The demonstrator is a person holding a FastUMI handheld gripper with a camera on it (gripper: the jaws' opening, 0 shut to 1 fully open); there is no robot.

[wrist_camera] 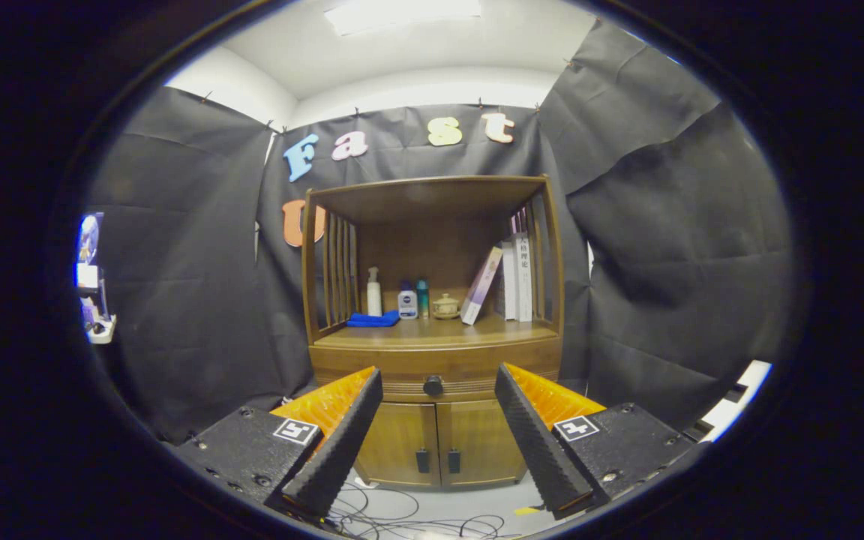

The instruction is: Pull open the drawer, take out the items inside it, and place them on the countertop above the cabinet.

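Well ahead of the spread, empty gripper (pixel 438 382), between its fingers, drawer (pixel 436 367) shut under the countertop (pixel 432 331), dark knob (pixel 433 385) centred: opening step not begun; next, probably closing in and pinching that knob.

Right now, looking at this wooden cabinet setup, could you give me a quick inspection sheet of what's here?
Surface: wooden countertop of the brown cabinet, front part bare.
Job's things: shallow wooden drawer closed, round dark knob untouched; contents hidden.
Clutter: folded blue cloth, white pump bottle, two small bottles, small lidded ceramic jar, leaning book, upright books, all at the back of the countertop.
Grippers: orange-and-black gripper, jaws open, apart from the cabinet, knob beyond them.
Cables: dark loose cables on the floor.
Surroundings: black cloth wall, ceiling light.
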